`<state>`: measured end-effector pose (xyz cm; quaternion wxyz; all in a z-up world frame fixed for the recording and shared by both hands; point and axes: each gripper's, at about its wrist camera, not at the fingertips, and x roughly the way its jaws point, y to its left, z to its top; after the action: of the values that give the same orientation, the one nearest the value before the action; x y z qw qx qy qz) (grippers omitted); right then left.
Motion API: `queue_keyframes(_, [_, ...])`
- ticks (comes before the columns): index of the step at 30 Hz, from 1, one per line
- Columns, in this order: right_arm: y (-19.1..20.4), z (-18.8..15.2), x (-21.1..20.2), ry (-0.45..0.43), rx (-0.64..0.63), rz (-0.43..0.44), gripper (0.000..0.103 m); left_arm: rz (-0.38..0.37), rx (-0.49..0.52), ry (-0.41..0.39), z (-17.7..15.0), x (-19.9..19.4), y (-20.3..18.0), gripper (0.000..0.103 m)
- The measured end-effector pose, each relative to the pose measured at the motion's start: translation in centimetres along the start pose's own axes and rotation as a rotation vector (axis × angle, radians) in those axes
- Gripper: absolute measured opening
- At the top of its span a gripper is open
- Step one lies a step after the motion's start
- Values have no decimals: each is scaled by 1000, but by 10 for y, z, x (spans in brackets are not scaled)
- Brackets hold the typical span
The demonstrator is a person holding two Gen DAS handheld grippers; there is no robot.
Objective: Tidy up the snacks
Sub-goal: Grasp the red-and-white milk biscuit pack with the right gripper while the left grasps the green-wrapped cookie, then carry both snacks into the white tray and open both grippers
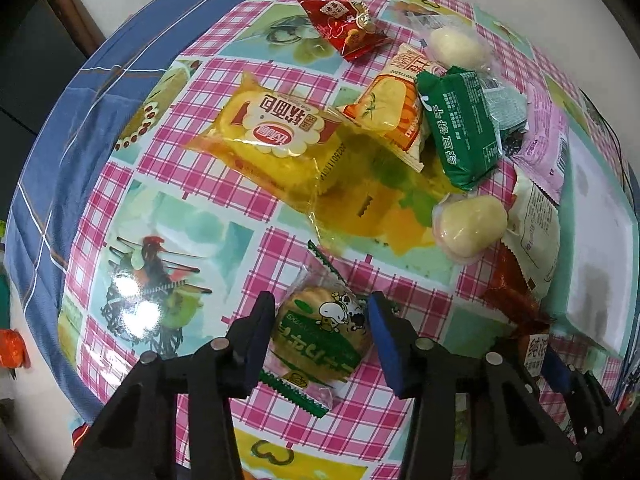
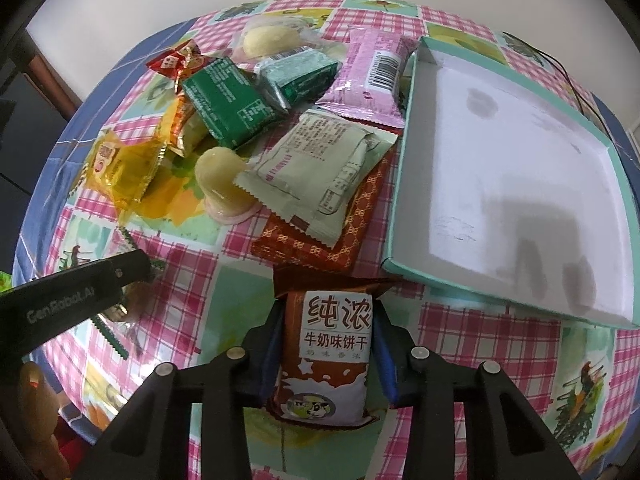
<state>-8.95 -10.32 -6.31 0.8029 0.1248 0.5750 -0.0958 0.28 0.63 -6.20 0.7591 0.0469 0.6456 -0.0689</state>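
Where the checked pink oilcloth covers the desk (image 1: pixel 280 248), a loose heap of wrapped snacks is recorded beside a shallow white tray (image 2: pixel 516 184) with a teal rim, which lies flat at the right. Between the blue pads of the left gripper (image 1: pixel 322 344) a round biscuit packet (image 1: pixel 316 336) is seen, clear-wrapped with green printing, a cartoon figure and serrated green end seals; the pads stand close at its sides, the left one touching, the right one seemingly just shy of the wrapper. The right gripper (image 2: pixel 326 344) is closed narrowly on a brown-and-white milk biscuit packet (image 2: pixel 326 352), upright between the pads, printed with large red characters and a small cow at the bottom. Catalogued in the heap: a yellow bread packet (image 1: pixel 276 132), a green mung-bean biscuit packet (image 1: pixel 460 128), a red foil packet (image 1: pixel 340 24), a pink barcoded packet (image 2: pixel 372 76), a pale grey-green sachet (image 2: pixel 320 172) lying over a rust-coloured patterned packet (image 2: pixel 352 232), and two pale round cakes in clear wrap, one (image 1: pixel 470 222) nearest the sachet.
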Motion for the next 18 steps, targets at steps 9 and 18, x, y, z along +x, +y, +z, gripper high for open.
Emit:
queue_keyframes(9, [5,3,-10,-20,4,35,42,-33,-43,-24,1,-9,24,49])
queue_keyframes(18, [6,10,-36,-98,25,91,42,-101,-82,-118,5,-42,43,49])
